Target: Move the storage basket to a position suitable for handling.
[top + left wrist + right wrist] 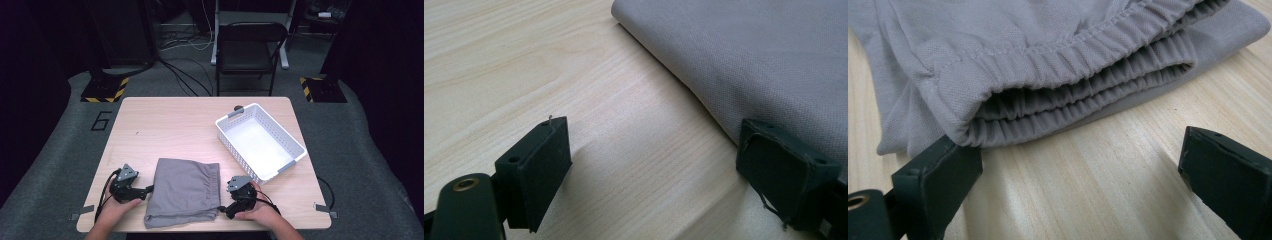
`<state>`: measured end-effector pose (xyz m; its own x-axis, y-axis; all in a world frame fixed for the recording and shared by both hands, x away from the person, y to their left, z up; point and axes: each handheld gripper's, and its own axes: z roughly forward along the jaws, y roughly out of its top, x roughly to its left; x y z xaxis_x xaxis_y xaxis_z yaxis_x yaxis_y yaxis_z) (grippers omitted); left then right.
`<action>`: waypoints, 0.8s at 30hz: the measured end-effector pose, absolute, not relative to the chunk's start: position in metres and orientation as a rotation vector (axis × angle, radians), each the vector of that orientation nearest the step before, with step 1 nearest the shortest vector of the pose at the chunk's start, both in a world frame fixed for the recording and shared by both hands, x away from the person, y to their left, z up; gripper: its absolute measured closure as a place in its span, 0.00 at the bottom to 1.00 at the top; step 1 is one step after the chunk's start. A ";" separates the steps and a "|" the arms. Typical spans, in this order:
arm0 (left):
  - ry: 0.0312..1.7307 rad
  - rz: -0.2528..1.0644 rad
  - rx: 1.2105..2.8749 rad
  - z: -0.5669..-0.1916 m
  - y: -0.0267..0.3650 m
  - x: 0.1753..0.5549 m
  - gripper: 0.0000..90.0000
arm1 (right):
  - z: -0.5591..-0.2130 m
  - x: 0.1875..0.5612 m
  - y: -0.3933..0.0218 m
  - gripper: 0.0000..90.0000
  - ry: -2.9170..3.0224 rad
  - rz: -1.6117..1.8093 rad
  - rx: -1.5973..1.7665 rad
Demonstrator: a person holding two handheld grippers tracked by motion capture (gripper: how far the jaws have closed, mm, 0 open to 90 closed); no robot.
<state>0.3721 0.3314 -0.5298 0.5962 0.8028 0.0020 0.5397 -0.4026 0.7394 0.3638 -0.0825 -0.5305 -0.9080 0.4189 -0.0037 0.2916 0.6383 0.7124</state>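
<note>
High view frames a folded grey garment (184, 191) lying flat at the near edge of a light wooden table (170, 125), flanked by a person's two hands, each holding a black gripper. At the garment's left side sits the left gripper (148, 189), its jaws pointing at the fabric's edge; at the right side the right gripper (223, 209) points in toward the near right corner. From above, the jaw gaps are too small to judge. Left gripper view settles it for that side: the left gripper (654, 165) has its jaws standing wide apart over bare wood, one pad (781, 167) lying just at the smooth folded edge of the garment (754, 55), nothing caught between them. Right gripper view offers what neither other picture does: the garment's (1013, 55) gathered elastic waistband (1088, 75), stacked in several layers with a stitched seam, facing the camera. The right gripper (1078, 165) also has its jaws spread wide, one pad (940, 172) just under the waistband's corner, the other (1228, 175) well clear over the wood, gripping nothing. Farther out, the high view takes in a white slotted basket (295, 147) on the table's right half, set at an angle just beyond the right hand, and a dark folding chair (250, 50) on the grey floor past the far edge.
</note>
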 end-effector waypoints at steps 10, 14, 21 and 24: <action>1.059 0.471 2.107 -0.530 0.331 0.372 0.16 | -0.525 0.360 -0.083 0.24 2.713 1.122 0.565; 1.056 0.476 2.109 -0.530 0.331 0.372 0.16 | -0.522 0.358 -0.082 0.30 2.731 1.117 0.568; 1.056 0.475 2.108 -0.530 0.331 0.372 0.16 | -0.511 0.360 -0.085 0.43 2.795 1.107 0.599; 1.056 0.476 2.109 -0.530 0.331 0.372 0.16 | -0.506 0.359 -0.088 0.43 2.779 1.117 0.593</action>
